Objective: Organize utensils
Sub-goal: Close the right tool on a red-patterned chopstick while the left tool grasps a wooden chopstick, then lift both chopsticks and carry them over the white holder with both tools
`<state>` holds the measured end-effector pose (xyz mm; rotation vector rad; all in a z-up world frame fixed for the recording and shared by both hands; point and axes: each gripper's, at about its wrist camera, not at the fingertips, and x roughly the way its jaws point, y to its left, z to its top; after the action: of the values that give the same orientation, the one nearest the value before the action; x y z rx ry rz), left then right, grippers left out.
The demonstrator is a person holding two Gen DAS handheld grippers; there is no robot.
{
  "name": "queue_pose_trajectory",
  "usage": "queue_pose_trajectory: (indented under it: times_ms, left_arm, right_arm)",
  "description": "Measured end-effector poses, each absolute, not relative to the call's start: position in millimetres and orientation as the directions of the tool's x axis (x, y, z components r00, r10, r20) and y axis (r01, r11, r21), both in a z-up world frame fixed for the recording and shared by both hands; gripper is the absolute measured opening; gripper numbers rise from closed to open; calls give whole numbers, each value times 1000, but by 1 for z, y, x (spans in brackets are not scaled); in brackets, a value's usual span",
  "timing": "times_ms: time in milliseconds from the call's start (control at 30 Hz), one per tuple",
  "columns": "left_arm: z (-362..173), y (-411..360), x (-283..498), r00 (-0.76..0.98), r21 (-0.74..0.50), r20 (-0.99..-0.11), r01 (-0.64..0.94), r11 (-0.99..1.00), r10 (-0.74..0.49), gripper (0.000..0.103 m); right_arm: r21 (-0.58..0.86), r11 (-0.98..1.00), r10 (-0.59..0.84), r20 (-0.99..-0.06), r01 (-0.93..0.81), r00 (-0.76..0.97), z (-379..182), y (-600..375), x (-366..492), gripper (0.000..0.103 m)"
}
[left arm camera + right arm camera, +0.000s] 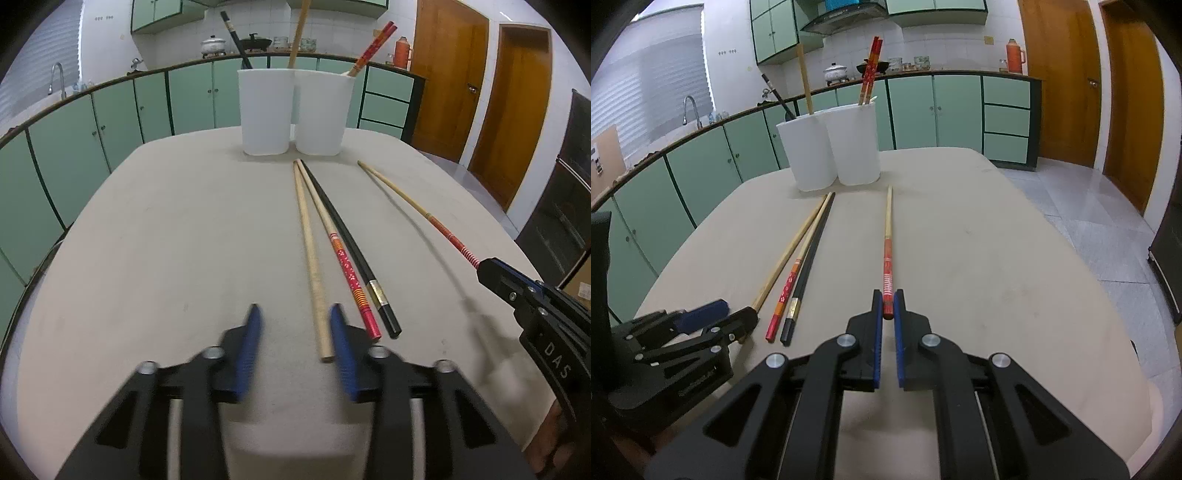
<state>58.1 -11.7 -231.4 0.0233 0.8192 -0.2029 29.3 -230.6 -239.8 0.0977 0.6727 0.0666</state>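
Observation:
Two white cups point(264, 110) point(321, 110) stand at the table's far side. The left one holds a black and a plain chopstick, the right one a red pair. On the beige table point(166, 240) lie a plain wooden chopstick point(308, 258), a red flowered chopstick point(343, 258) and a black chopstick point(351, 243). My left gripper point(295, 321) is open low over the table. The plain chopstick's near end lies between its fingers, close to the right finger point(341, 339). My right gripper point(888, 299) is shut on the red end of a bamboo chopstick point(887, 240) that points toward the cups.
Green cabinets and a counter with pots run behind the table. Wooden doors point(447, 74) and tiled floor point(1089, 206) lie to the right. The right gripper point(484, 269) shows at the left wrist view's right edge, the left gripper point(737, 314) at the right wrist view's lower left.

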Motion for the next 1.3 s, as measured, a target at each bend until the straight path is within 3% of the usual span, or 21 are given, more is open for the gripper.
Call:
queue_pose_trajectory:
  times_ms: [67, 100, 300, 633, 1033, 1300]
  left_arm:
    - [-231, -13, 58, 660, -70, -728, 194, 978, -183, 7]
    - [-232, -13, 59, 656, -78, -730, 196, 977, -190, 7]
    - [-221, -10, 54, 672, -94, -711, 199, 975, -206, 7]
    - [-164, 1, 41, 768, -87, -604, 199, 976, -210, 7]
    - [-86, 5, 52, 860, -89, -447, 232, 969, -247, 7]
    - [-48, 7, 77, 874, -109, -391, 266, 958, -287, 7]
  right_arm:
    - [115, 993, 93, -616, -28, 782, -238, -232, 30, 5]
    - [115, 993, 92, -613, -27, 784, -238, -232, 30, 5]
    - [111, 994, 85, -597, -23, 798, -231, -235, 29, 5]
    - [91, 995, 87, -542, -45, 836, -203, -234, 24, 5]
    - [88, 990, 142, -448, -115, 883, -126, -240, 42, 5]
    - [130, 974, 225, -432, -187, 873, -66, -247, 76, 5]
